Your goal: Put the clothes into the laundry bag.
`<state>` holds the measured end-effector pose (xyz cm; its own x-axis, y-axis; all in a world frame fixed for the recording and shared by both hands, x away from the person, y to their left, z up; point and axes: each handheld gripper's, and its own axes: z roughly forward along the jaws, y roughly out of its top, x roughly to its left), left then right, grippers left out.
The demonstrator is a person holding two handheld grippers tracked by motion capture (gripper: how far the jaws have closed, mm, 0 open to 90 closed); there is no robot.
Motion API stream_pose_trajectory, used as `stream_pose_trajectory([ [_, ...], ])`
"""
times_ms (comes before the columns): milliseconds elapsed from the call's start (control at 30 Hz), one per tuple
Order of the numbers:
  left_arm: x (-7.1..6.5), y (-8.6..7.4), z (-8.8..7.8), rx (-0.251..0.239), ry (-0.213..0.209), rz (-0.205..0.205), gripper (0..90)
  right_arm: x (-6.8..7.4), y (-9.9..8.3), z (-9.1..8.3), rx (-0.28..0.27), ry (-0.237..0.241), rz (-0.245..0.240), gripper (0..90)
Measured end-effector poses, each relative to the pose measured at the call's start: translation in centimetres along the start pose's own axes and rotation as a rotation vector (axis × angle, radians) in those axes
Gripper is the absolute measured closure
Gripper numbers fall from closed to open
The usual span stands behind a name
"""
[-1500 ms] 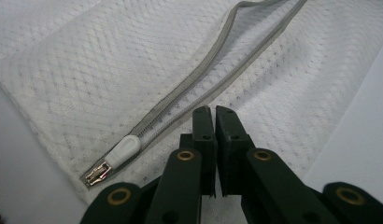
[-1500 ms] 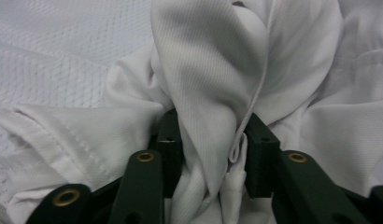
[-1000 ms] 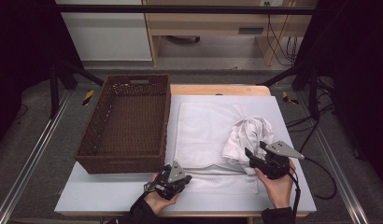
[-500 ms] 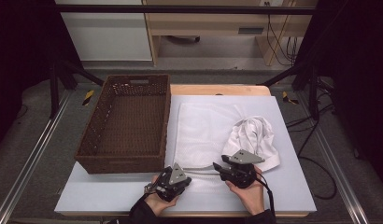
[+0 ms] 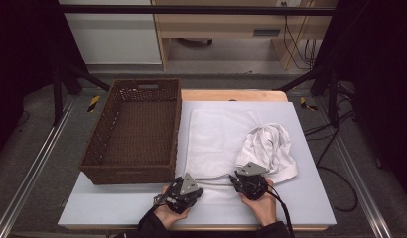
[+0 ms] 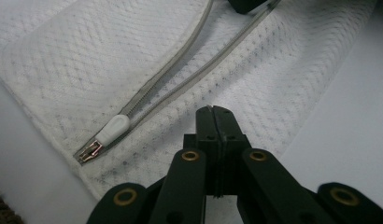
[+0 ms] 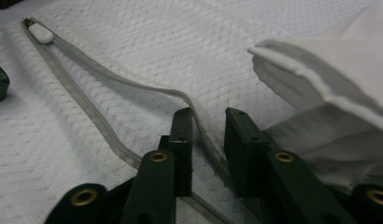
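The right tool (image 7: 206, 135) is closing its jaws around the upper zipper tape (image 7: 133, 86) of the white mesh bag (image 5: 216, 144) near the tabletop's front edge; the left tool (image 6: 214, 123) is sitting shut beside the slider (image 6: 112, 130) (clamping squarely should prevent slipping)

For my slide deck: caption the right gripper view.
Right gripper closing around the open zipper edge of a white mesh bag.

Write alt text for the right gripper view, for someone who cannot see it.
Two black tongs straddle the upper edge of an open grey zipper on a white mesh laundry bag, their jaws having just been closing with a gap left. A white zipper pull lies far left; a crumpled white cloth lies right.
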<state>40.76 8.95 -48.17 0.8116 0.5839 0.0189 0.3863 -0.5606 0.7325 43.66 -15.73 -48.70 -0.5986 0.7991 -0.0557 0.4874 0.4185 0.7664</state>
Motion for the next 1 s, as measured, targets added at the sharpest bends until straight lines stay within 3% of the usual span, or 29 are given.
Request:
stream_pose_trajectory([
  [133,-0.1,0.0,0.0,0.0,0.001,-0.002,89.5,-0.1,0.3,-0.1,0.025,-0.004,-0.002,88.9],
  [233,0.0,0.1,0.1,0.004,-0.001,0.0,89.2,-0.3,0.7,-0.5,0.009,-0.01,0.002,89.4],
  [467,0.1,0.4,0.2,0.008,-0.01,-0.003,87.5,-0.8,2.1,-2.2,-0.121,-0.017,0.017,89.3],
  [633,0.0,0.9,-0.1,-0.013,-0.015,0.005,83.5,-1.0,2.1,-2.4,-0.145,-0.008,0.025,89.3],
  [867,0.5,4.1,-1.5,-0.085,0.05,0.055,68.9,-1.1,1.9,-2.6,-0.151,0.013,0.041,89.4],
  [1000,1.5,6.1,-0.8,-0.1,0.045,0.058,62.9,-1.2,1.9,-2.8,-0.16,0.017,0.035,89.4],
])
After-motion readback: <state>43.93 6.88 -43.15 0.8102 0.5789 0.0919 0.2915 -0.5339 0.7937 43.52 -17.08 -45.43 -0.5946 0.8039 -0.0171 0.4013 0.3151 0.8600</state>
